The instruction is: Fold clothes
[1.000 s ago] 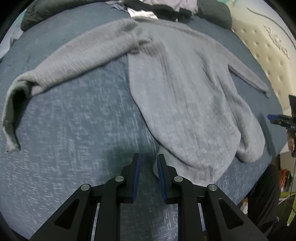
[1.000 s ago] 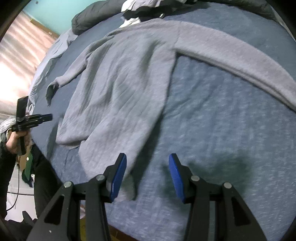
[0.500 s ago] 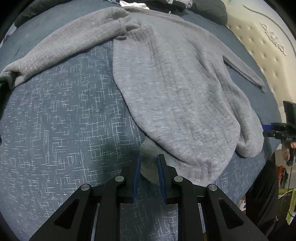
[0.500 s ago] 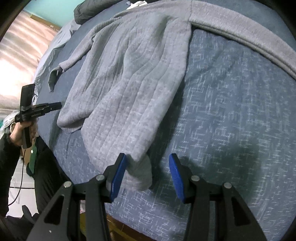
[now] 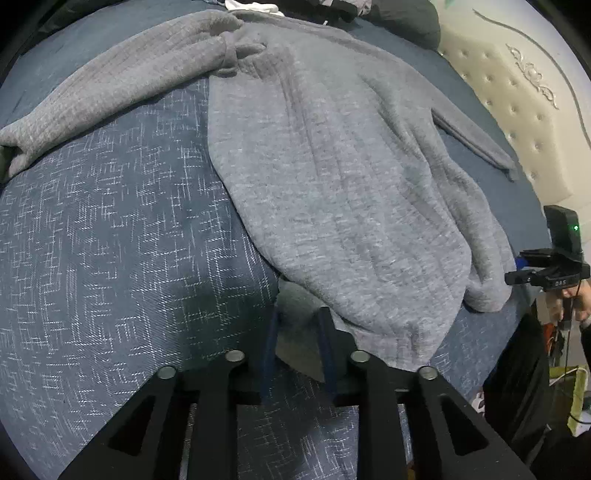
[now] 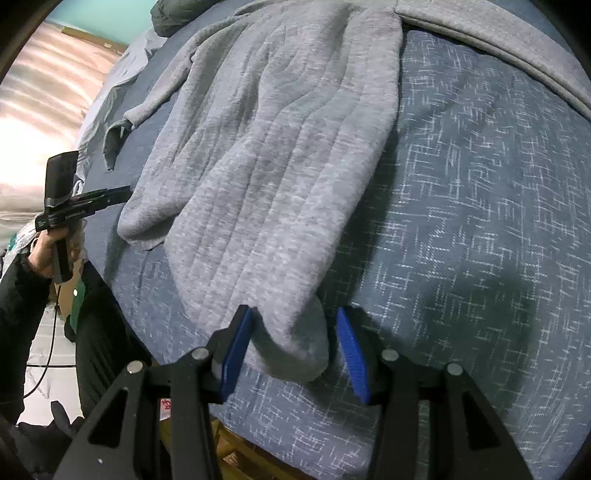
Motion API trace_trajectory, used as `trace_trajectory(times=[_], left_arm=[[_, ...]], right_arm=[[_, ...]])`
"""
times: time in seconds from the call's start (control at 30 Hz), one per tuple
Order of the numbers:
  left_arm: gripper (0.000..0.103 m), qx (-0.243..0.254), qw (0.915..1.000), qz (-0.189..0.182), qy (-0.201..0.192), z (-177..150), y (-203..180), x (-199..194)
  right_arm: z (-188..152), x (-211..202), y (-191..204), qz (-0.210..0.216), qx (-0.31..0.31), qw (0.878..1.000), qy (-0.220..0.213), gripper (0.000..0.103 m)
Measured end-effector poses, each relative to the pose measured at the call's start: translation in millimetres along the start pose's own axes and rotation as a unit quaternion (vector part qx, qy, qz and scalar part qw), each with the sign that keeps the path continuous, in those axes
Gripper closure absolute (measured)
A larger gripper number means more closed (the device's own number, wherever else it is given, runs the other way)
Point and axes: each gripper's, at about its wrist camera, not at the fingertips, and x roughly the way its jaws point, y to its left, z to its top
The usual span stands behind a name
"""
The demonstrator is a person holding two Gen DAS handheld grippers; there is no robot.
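A grey knit sweater [image 5: 332,177] lies spread on the blue bed cover [image 5: 110,258], one sleeve stretched to the far left. My left gripper [image 5: 300,314] points down at the near hem. Its jaws are opening, and a hem corner [image 5: 297,306] lies loosely between them. My right gripper [image 6: 293,314] stands open around the other hem corner [image 6: 295,347], with a gap at each blue pad. Each view shows the other gripper at its edge, held in a hand: the right gripper [image 5: 515,276] and the left gripper [image 6: 125,192].
Dark clothes [image 5: 399,18] are piled at the far end of the bed. A cream tufted headboard [image 5: 517,103] runs along the right. The bed's near edge [image 6: 258,446] is just below my right gripper, with the floor and cables beyond it.
Both grippers have come down and forward onto the sweater's hem, so a hem corner now lies between each pair of fingers. The left fingers stand wider apart than before.
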Motion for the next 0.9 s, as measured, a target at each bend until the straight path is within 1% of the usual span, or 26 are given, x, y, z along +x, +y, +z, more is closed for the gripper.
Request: trace_trajectory(times=[0.1, 0.17, 0.2, 0.23, 0.27, 0.3, 0.33, 0.37, 0.4, 0.47, 0.67, 0.73, 0.77, 0.9], left_arm=[[0.072, 0.006, 0.9999, -0.013, 0.000, 0.7, -0.8, 1.1], [0.072, 0.019, 0.9998, -0.007, 0.005, 1.1, -3.9, 6.1], [0.072, 0.019, 0.9998, -0.006, 0.007, 1.4, -4.1, 8.3], [0.072, 0.016, 0.9998, -0.008, 0.007, 1.7, -4.2, 10.2], [0.073, 0.015, 0.9998, -0.009, 0.006, 1.9, -4.6, 11.1], [0.073, 0.016, 0.9998, -0.009, 0.005, 2.2, -6.0, 12.0], [0.073, 0.018, 0.9998, -0.009, 0.004, 2.6, -7.5, 12.6], [0.076, 0.019, 0.9998, -0.008, 0.004, 2.1, -9.7, 13.9], [0.084, 0.021, 0.9997, -0.009, 0.004, 2.8, -10.6, 14.5], [0.095, 0.030, 0.9995, -0.003, 0.004, 2.9, -10.9, 12.8], [0.097, 0.046, 0.9989, -0.006, -0.006, 4.2, -17.5, -4.4], [0.097, 0.048, 0.9987, -0.003, -0.016, 3.8, -19.1, -17.2], [0.097, 0.049, 0.9986, -0.001, -0.020, 9.6, -22.5, -23.0], [0.097, 0.074, 0.9962, 0.030, -0.035, 3.6, -28.7, -58.4]], right_arm=[[-0.2, -0.8, 0.3, 0.005, -0.005, 1.000, 0.004, 0.055], [-1.0, 2.2, 2.6, 0.003, -0.013, 1.000, 0.009, 0.055], [-1.5, 3.3, 4.0, 0.001, -0.018, 1.000, 0.010, 0.057], [-2.0, 4.1, 5.5, -0.001, -0.023, 1.000, 0.009, 0.064], [-2.4, 4.8, 7.0, -0.002, -0.028, 1.000, 0.008, 0.069], [-3.0, 5.5, 8.5, -0.003, -0.032, 0.999, 0.007, 0.072], [-2.9, 6.3, 10.2, -0.003, -0.036, 0.999, 0.005, 0.079], [-2.5, 7.1, 12.2, -0.004, -0.040, 0.999, 0.002, 0.085], [-2.4, 6.8, 13.9, -0.005, -0.044, 0.999, 0.000, 0.088], [-2.1, 4.0, 16.7, -0.005, -0.052, 0.999, -0.006, 0.095], [1.5, -14.5, 27.5, -0.002, -0.071, 0.997, -0.025, 0.098], [1.7, -23.5, 30.6, -0.002, -0.074, 0.997, -0.035, 0.098], [1.7, -28.8, 31.9, -0.003, -0.076, 0.996, -0.040, 0.098], [0.3, -53.3, 35.8, -0.010, -0.081, 0.995, -0.062, 0.098]])
